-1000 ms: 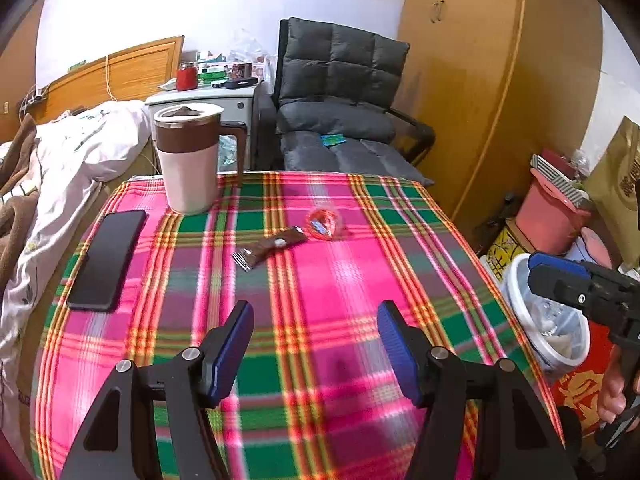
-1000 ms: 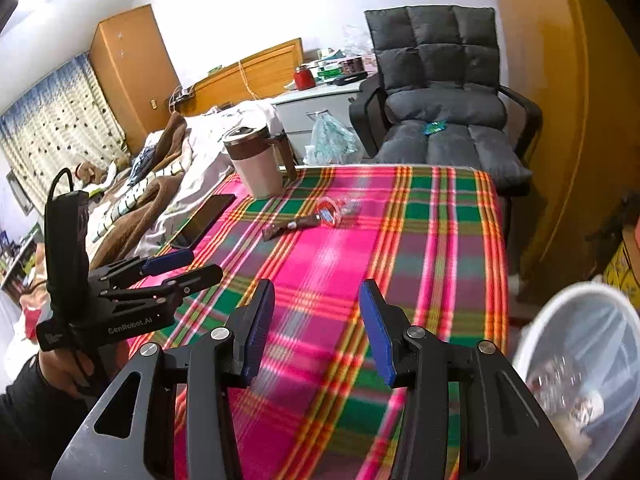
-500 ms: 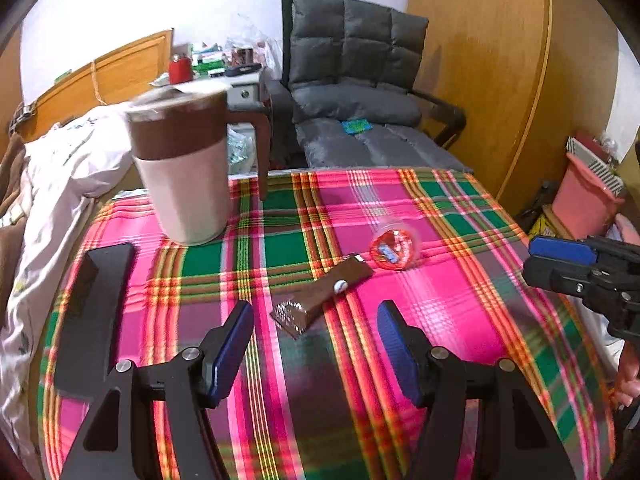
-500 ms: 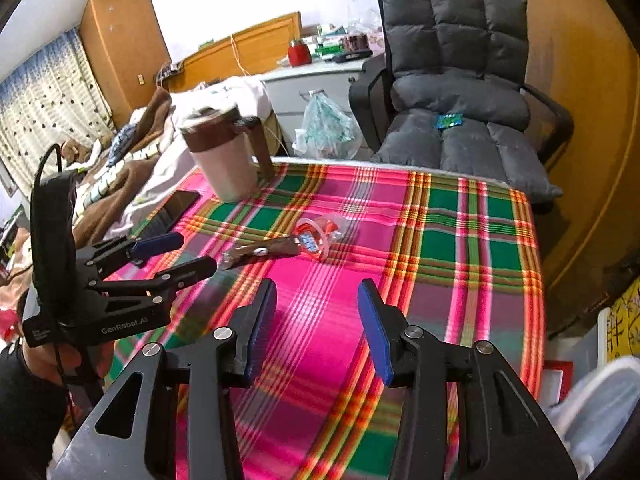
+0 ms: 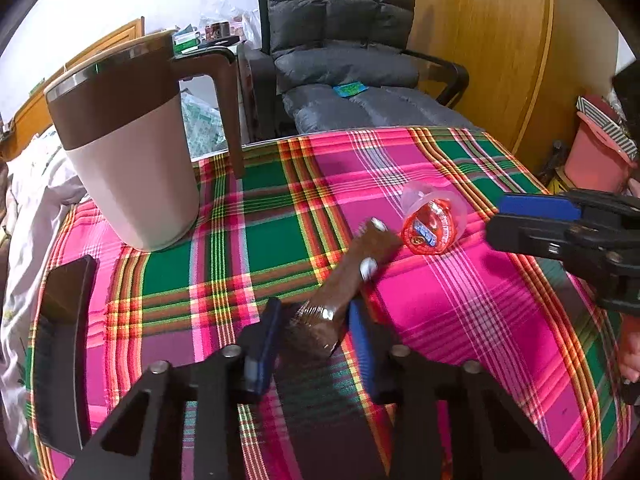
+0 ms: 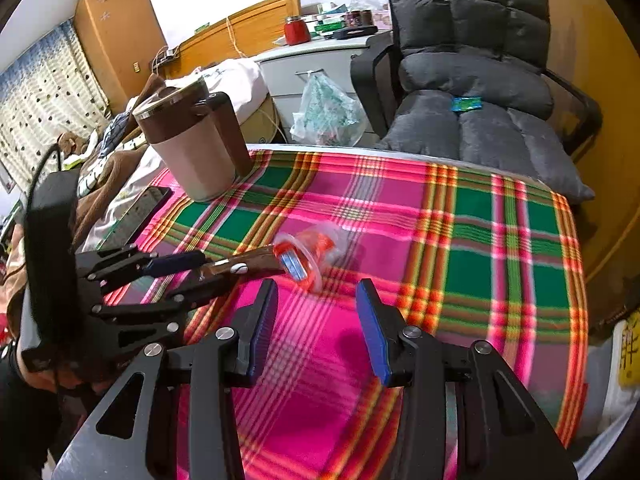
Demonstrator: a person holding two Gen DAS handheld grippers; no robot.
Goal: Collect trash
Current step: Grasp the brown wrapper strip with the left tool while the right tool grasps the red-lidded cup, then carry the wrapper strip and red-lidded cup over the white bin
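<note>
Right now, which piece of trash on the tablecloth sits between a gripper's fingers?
The brown wrapper, between the left hand-held gripper; the red-lidded plastic cup lies free beside it.

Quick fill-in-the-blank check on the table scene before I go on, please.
1. The left gripper has its jaws around the brown ____.
2. The red-lidded cup lies on its ____.
3. The right gripper holds ____.
4. The mug stands on the ____ tablecloth.

Missing words: wrapper; side; nothing; plaid

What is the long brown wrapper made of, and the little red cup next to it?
The brown wrapper looks like thin glossy foil or plastic film: bright glints, a crimped end. The red jelly cup looks like clear thin plastic, since the cloth shows through its wall, with a printed red peel lid, probably film.
</note>
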